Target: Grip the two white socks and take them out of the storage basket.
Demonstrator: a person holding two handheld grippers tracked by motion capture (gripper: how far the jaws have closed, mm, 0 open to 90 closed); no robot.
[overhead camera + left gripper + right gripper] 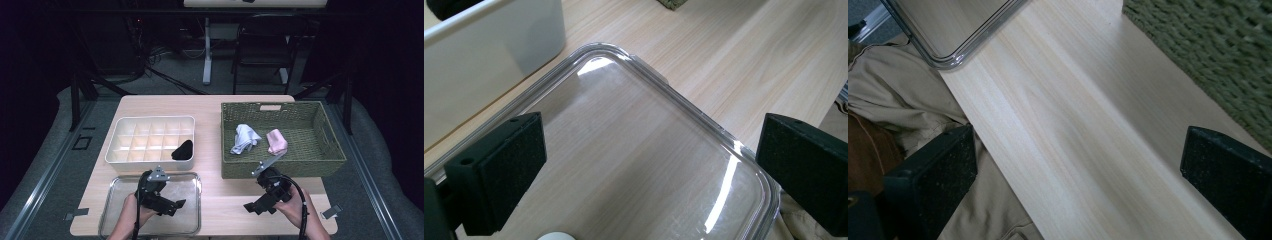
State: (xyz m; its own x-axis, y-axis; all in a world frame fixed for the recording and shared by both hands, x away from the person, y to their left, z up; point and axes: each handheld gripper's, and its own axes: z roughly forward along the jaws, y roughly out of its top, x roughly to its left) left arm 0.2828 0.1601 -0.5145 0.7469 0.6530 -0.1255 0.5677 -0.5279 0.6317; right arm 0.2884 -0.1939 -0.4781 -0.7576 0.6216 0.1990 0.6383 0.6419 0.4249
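My left gripper point(172, 206) hovers open over a clear shallow tray point(120, 220) at the table's front left. In the left gripper view its jaws stand wide apart with nothing between them point(651, 172), and the clear tray point(649, 115) lies below. My right gripper point(254, 207) is held open above bare wood in front of a green woven basket point(330, 150), its jaws pointing left. The right gripper view point(1078, 170) has the wooden tabletop between its jaws. The basket holds a pale blue cloth point(245, 138) and a pink cloth point(276, 141).
A white divided organiser point(135, 140) sits behind the clear tray, with a black item point(183, 150) in its front right compartment. The organiser's wall point(489, 45) is close on the left. The tray's corner point(948, 57), the basket's side point(1208, 55) and the person's khaki clothing point(903, 95) border the wood strip.
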